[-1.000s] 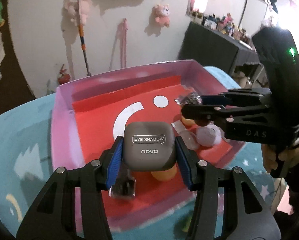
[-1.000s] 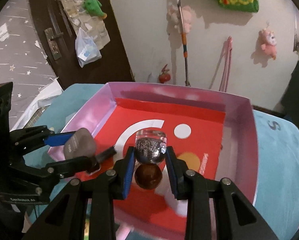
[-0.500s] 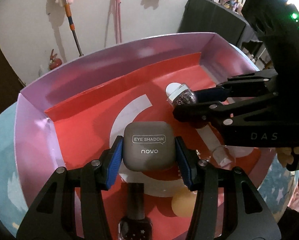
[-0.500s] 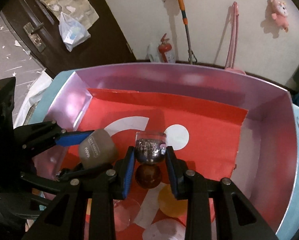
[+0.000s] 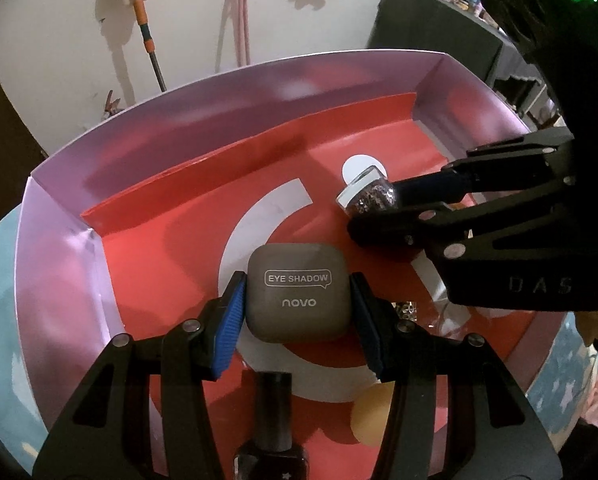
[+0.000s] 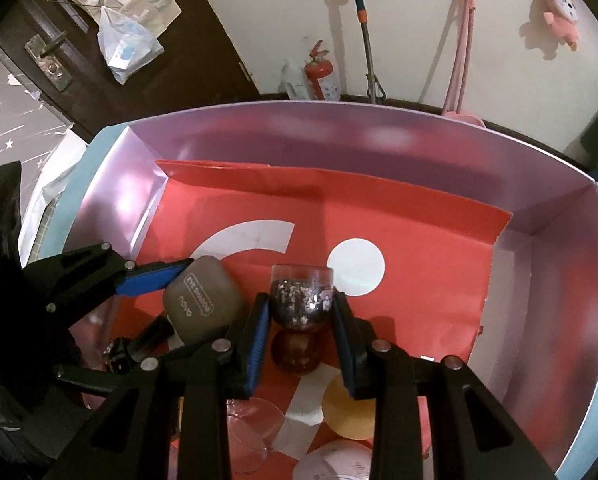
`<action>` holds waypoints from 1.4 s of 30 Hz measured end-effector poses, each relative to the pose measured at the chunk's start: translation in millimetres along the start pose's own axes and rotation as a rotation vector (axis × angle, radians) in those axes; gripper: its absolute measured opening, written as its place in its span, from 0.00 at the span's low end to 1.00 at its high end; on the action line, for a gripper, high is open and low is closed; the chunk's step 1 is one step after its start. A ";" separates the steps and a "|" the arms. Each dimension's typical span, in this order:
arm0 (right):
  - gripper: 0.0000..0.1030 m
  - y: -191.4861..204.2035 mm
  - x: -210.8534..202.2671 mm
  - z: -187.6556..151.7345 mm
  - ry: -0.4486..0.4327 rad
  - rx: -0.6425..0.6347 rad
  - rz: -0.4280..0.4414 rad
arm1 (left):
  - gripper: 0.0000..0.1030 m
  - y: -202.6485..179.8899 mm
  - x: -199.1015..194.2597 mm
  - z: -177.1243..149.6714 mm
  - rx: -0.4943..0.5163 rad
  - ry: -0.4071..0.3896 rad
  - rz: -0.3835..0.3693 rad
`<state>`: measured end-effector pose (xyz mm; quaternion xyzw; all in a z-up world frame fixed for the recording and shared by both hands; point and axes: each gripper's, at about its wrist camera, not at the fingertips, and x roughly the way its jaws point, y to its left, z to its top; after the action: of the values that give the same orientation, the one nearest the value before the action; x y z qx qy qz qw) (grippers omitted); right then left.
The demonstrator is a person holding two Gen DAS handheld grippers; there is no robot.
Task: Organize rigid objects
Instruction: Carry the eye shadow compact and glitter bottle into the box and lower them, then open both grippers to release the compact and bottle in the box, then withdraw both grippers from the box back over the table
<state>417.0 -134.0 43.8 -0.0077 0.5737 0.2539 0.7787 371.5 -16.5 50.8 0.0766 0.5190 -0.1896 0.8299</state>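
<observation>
The grey eye shadow compact (image 5: 297,298) sits clamped between the blue pads of the left gripper (image 5: 297,312), jaws part-way apart and pressing its two sides, held above the red liner of the lilac box (image 5: 59,208). Whether it touches the floor yet I cannot tell. Just to its right, the right gripper (image 6: 299,320) is closed narrow on a clear glitter bottle (image 6: 301,300), whose long axis runs along the fingers, dark cap toward the wrist.

Both things point steeply down into the box, over its near half. Beneath them lie a nail polish bottle (image 5: 275,432), an orange sponge (image 6: 349,412) and a clear dome (image 6: 251,428), so the free floor lies farther in, toward the white dot (image 6: 357,266). The right hand is nearer to it, by my judgement.
</observation>
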 end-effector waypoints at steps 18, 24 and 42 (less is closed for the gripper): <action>0.42 4.0 -0.2 2.1 0.006 0.002 -0.022 | 0.53 3.7 -2.4 3.3 -0.007 0.003 -0.024; 0.43 3.7 -4.7 1.5 -0.003 -0.001 -0.017 | 0.55 1.4 -9.1 1.7 -0.006 -0.012 -0.023; 0.63 24.9 -120.8 -41.5 -0.261 -0.007 -0.004 | 0.72 -28.3 -127.8 -56.7 -0.124 -0.269 0.003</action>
<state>344.4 -171.6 145.0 0.0216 0.4665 0.2532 0.8472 263.4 6.0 141.1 -0.0003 0.4135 -0.1644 0.8955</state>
